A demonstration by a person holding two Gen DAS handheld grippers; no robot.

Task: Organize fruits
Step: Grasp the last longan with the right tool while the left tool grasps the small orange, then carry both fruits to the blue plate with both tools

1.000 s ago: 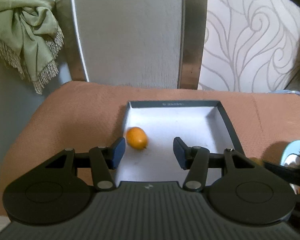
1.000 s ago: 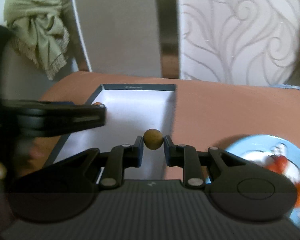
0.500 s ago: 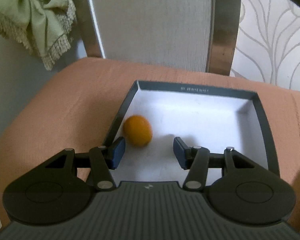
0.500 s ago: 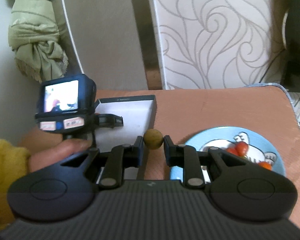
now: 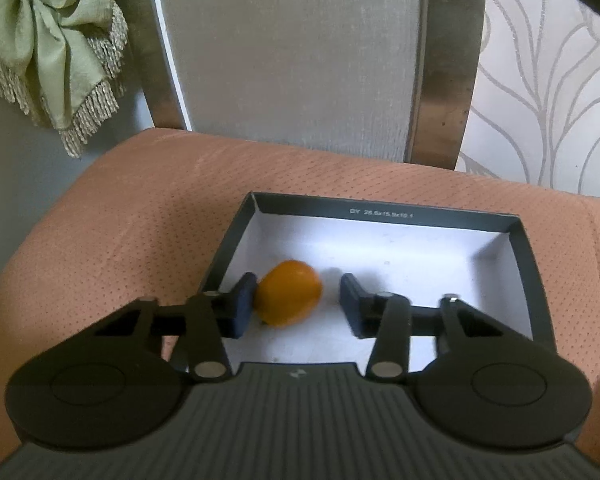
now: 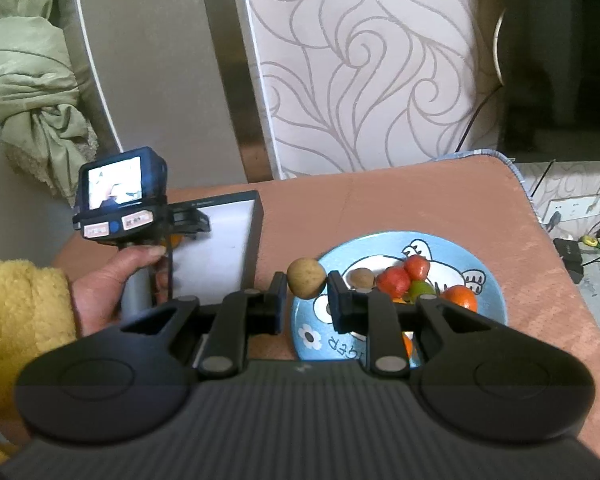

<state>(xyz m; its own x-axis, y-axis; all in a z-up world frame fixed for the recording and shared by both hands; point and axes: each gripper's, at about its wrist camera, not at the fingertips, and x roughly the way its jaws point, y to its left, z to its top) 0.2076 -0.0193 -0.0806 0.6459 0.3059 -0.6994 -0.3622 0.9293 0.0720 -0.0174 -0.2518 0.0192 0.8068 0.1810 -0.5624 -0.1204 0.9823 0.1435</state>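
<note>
Left gripper (image 5: 296,304) jaws have just been closing, not yet clamped, around the orange fruit (image 5: 289,293) at the box's (image 5: 384,213) seven o'clock corner, needing a squeeze, while the right gripper (image 6: 305,300) is carrying a brown fruit (image 6: 306,278) clamped above the plate's (image 6: 490,280) nine o'clock rim.

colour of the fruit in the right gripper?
Dull yellowish-brown fruit, clearest in the right wrist view, pinched in the right gripper.

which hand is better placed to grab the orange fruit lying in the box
Left. The left gripper already straddles the orange fruit inside the box, its jaws just closing in, a gap still on one side. The right gripper is shut on a brown fruit over by the plate.
</note>
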